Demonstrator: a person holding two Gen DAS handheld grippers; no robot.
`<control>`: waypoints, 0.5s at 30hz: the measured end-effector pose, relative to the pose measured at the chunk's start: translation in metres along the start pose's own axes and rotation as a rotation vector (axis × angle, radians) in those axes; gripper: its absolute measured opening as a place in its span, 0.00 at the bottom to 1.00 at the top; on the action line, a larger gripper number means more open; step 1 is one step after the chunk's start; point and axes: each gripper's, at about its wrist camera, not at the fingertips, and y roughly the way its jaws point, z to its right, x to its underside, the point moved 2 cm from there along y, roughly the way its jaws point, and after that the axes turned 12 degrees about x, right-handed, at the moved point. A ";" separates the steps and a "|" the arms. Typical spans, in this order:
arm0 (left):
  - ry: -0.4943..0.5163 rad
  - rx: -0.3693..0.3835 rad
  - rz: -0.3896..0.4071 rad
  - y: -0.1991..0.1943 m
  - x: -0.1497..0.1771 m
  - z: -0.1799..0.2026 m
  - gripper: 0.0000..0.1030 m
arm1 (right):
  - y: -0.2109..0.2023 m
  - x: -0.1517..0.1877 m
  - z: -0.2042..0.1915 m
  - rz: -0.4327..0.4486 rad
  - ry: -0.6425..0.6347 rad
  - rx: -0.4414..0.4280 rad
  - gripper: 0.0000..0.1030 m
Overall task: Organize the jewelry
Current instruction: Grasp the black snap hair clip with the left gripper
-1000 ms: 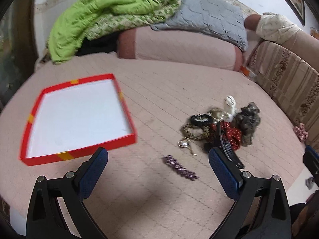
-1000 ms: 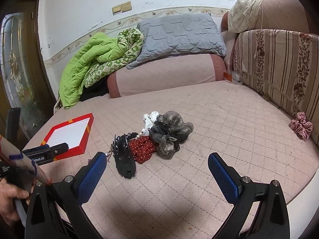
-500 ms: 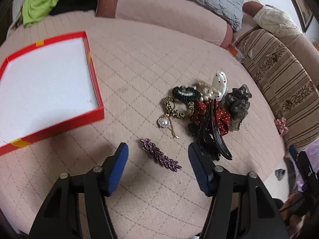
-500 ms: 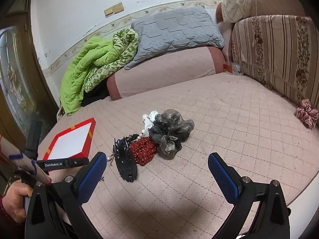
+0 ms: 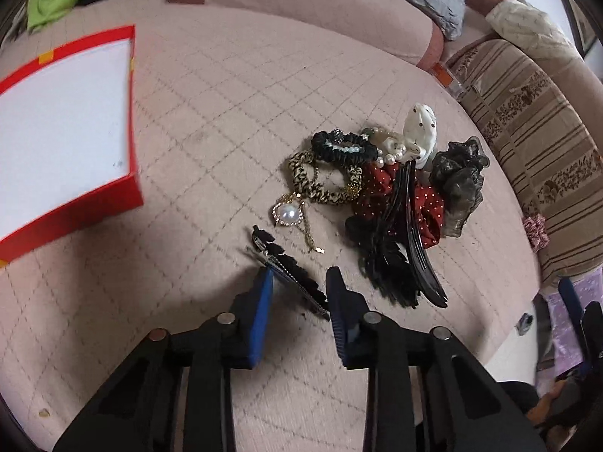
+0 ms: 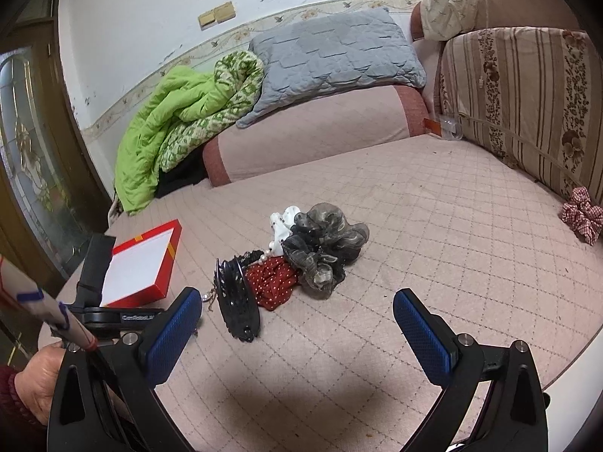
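A long dark beaded hair clip (image 5: 290, 267) lies on the pink quilted bed, between the blue pads of my left gripper (image 5: 299, 282). The jaws have narrowed around it, with a gap still showing on each side. Beyond it sit a pearl pendant on a chain (image 5: 288, 215), a leopard scrunchie (image 5: 320, 184), a black claw clip (image 5: 407, 252) and a red dotted scrunchie (image 5: 426, 207). The red tray with a white floor (image 5: 75, 199) is at the left. My right gripper (image 6: 297, 324) is wide open and empty, in front of the pile (image 6: 301, 260).
A grey gauze scrunchie (image 6: 324, 245) and a white bow (image 5: 420, 128) lie at the pile's far side. A red checked scrunchie (image 6: 582, 214) lies by the striped sofa back (image 6: 527, 101). A green blanket (image 6: 181, 124) and grey pillow (image 6: 335, 49) sit at the back.
My left gripper has dropped down and forward onto the beaded hair clip and its jaws have closed in around it. My right gripper has stayed open, nearly still.
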 end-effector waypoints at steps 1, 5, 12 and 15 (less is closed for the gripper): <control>0.012 -0.002 0.008 0.000 0.000 0.000 0.23 | 0.003 0.001 -0.004 -0.009 -0.017 0.002 1.00; 0.047 -0.008 0.029 0.000 0.000 -0.003 0.18 | 0.018 0.003 -0.022 -0.046 -0.075 -0.012 1.00; 0.083 -0.004 0.024 0.004 -0.004 -0.004 0.17 | 0.062 0.002 -0.041 -0.164 -0.055 -0.064 0.98; 0.082 -0.001 0.021 0.006 -0.006 -0.006 0.17 | 0.080 -0.002 -0.039 -0.209 -0.025 -0.073 0.96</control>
